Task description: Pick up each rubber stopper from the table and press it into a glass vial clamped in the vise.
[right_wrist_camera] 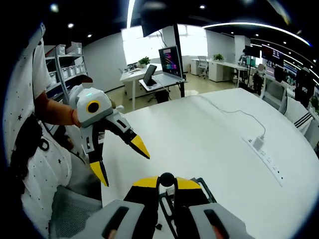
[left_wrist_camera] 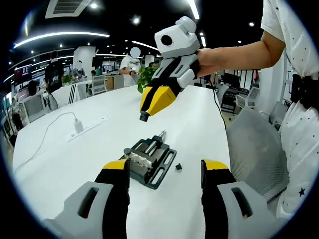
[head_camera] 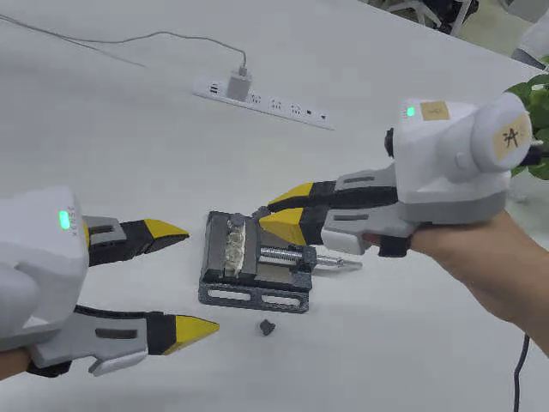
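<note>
The job looked partway through. The right tongs [head_camera: 266, 213] were clamped on a dark rubber stopper [right_wrist_camera: 166, 179] and held in the air just over one end of the vise [head_camera: 256, 268], not yet down on the glass. The glass vials [head_camera: 233, 249] sat in a row, gripped in the vise on the white tabletop [head_camera: 129, 146]. A greyish round shape topped one end of the row (whether that was a stopper already seated, I could not tell, nor how many vials were open).

The left tongs [head_camera: 189, 279] stood wide apart with nothing between them, off to the side of the vise and clear of it. A loose stopper [head_camera: 267, 327] lay on the tabletop just beside the vise base, not touching it.

As I judged it, the carried stopper had yet to be lowered and pressed home. After that, the loose one had to be picked up and pressed in too.
</note>
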